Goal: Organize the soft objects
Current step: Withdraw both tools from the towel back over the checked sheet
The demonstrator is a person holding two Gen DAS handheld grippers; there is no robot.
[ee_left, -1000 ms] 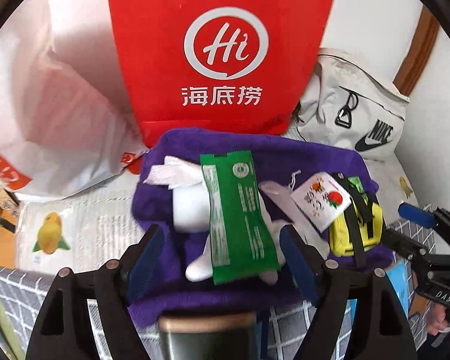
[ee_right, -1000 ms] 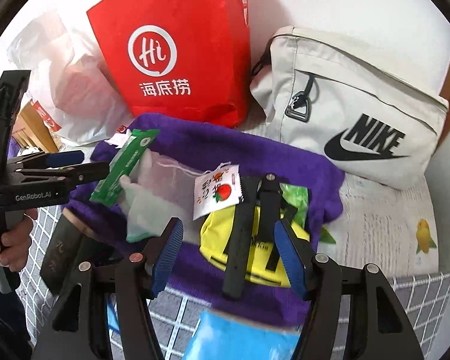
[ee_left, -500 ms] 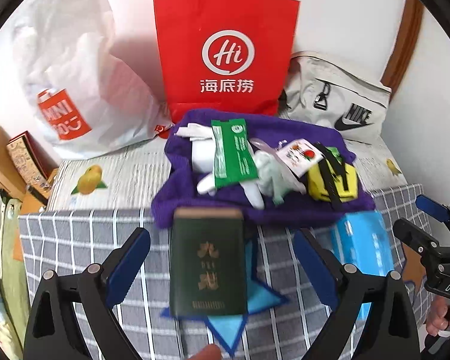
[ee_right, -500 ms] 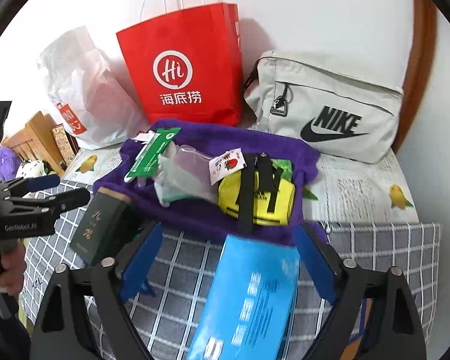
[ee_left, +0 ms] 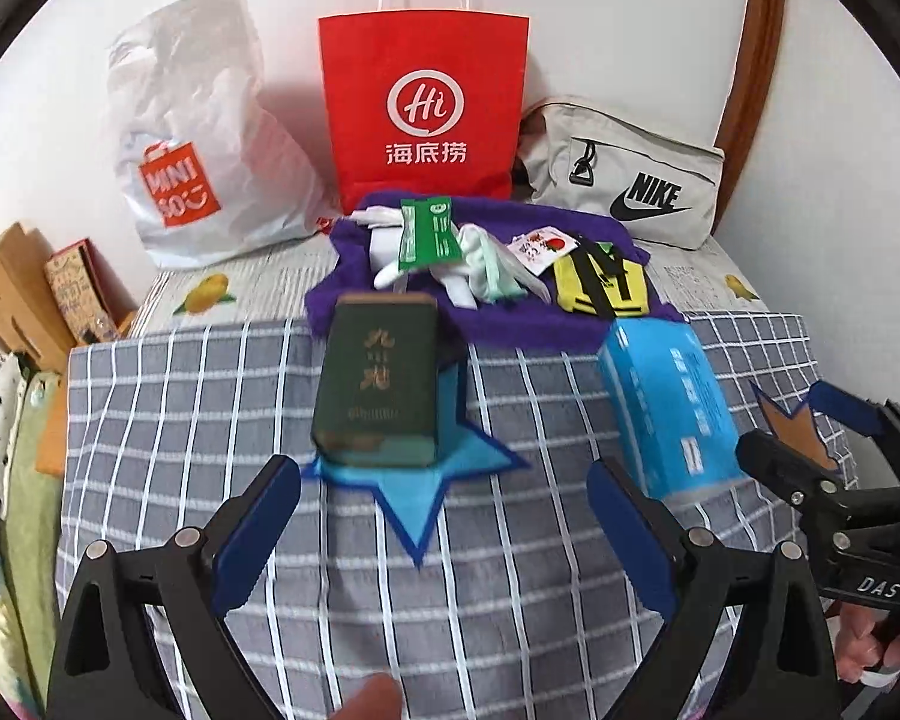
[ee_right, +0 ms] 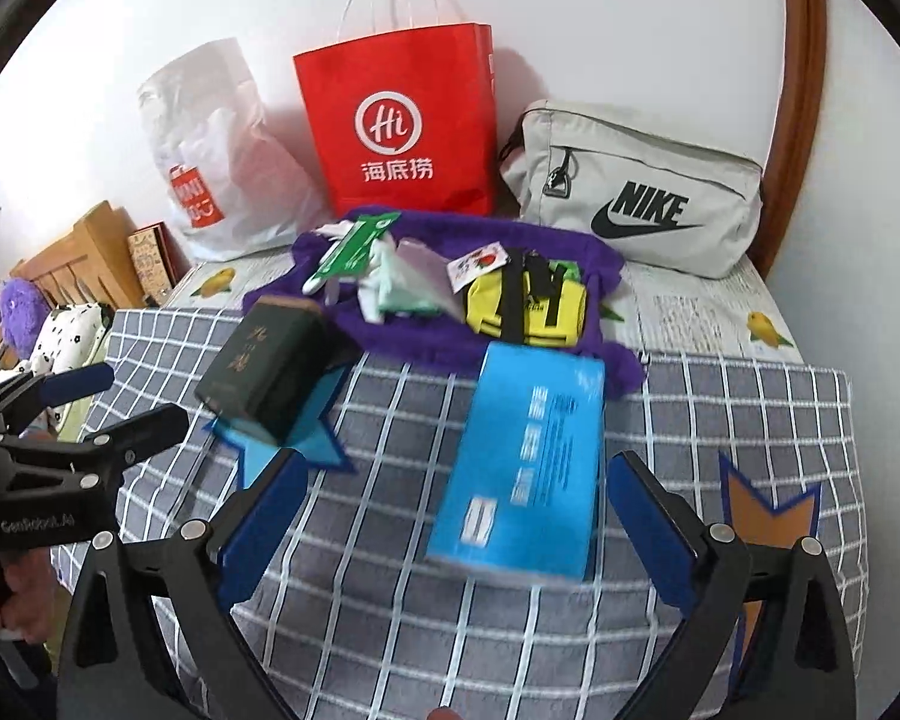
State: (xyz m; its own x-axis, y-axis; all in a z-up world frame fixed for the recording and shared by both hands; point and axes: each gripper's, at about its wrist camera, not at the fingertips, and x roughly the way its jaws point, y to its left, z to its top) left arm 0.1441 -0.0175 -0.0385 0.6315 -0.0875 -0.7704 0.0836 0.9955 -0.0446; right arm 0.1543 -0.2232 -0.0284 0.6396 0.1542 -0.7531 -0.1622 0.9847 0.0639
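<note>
I see the purple towel [ee_left: 498, 324] with its pile of soft items lying toward the bed's far edge, well ahead of both tools. My left hand-held gripper [ee_left: 444, 531] and right hand-held gripper [ee_right: 456, 525] hover over the checked cloth [ee_right: 720, 396], fingers spread, holding nothing.

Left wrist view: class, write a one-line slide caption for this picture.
Open left gripper hovers before a dark green box on a blue star, with a blue pack at right.

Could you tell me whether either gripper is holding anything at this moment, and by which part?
Nothing is held: the left gripper and right gripper are both open above the checked cloth.
</note>
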